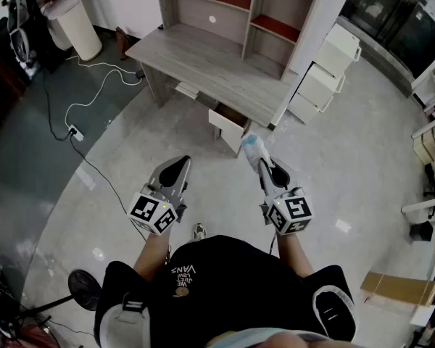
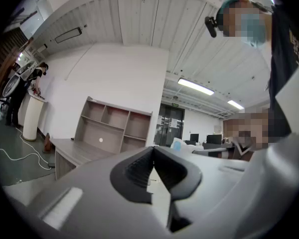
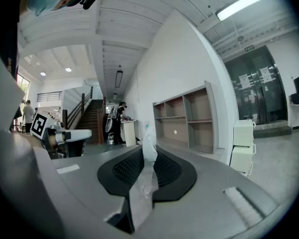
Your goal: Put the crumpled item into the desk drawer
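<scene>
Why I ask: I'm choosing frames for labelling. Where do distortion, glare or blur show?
Head view: fisheye bows the room around the desk, and the glossy floor carries pale glare patches. Left gripper view: dark round vignette, ceiling light blown out, the left gripper soft up close. Right gripper view: same vignette, the crumpled item in the right gripper blurs near the lens.

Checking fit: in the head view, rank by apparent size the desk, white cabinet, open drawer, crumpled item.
desk
white cabinet
open drawer and crumpled item: alike, and the item is nearer the camera, so unranked.
</scene>
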Demonstrator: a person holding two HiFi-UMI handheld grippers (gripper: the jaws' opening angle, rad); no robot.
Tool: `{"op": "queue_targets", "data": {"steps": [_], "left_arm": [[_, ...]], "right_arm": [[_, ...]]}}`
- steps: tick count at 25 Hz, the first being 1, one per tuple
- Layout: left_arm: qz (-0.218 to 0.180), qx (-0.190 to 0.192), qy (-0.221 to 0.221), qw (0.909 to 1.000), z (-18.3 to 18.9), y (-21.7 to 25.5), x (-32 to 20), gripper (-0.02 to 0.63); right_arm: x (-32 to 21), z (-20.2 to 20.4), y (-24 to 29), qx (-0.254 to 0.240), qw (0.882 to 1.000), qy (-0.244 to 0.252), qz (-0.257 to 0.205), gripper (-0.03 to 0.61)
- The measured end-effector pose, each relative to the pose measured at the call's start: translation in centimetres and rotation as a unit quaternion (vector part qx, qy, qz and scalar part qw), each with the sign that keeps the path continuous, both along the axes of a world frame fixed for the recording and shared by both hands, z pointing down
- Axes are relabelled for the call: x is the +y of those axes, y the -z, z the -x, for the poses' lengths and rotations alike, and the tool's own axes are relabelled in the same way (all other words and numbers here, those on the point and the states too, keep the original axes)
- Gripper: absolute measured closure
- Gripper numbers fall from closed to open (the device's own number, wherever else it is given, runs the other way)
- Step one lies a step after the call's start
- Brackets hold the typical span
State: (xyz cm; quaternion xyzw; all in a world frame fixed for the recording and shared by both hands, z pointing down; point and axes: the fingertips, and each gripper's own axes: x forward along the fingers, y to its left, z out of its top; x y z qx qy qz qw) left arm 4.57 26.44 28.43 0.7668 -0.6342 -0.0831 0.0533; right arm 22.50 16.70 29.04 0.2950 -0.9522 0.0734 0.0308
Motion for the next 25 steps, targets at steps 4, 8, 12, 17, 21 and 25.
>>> {"op": "queue_targets", "data": {"steps": [4,8,12,17,21,25], "left_arm": [[0.004,-0.017,-0.010,0.9998,1.7,-0.3,-0.5,0.560],[0.010,-0.027,-0.037,0.9989,3.3,-0.7,-1.2,0.557],[0.019,-0.037,-0.064,0.9971,4.8,-1.3,-1.4,0.557],[0.022,-0.047,-0.076,0.9958,6.3,-1.9,-2.6,0.552],[0.027,-0.051,-0.077,0.9954,6.9,-2.6,-4.2,0.482],[0.035,-0.049,-0.071,0.9956,8.5,-3.5,-6.0,0.460]], "right_arm": [[0.0,1.4,-0.2,0.004,1.000,-0.016,0.000,0.526],[-0.1,2.7,-0.5,0.004,0.999,-0.045,0.000,0.525],[-0.1,3.4,-0.7,0.002,0.997,-0.081,0.004,0.525],[-0.6,4.5,-0.9,0.009,0.995,-0.099,0.006,0.525],[-2.2,5.2,-1.5,0.017,0.995,-0.102,0.013,0.525],[-4.5,6.8,-2.3,0.022,0.995,-0.093,0.015,0.525]]}}
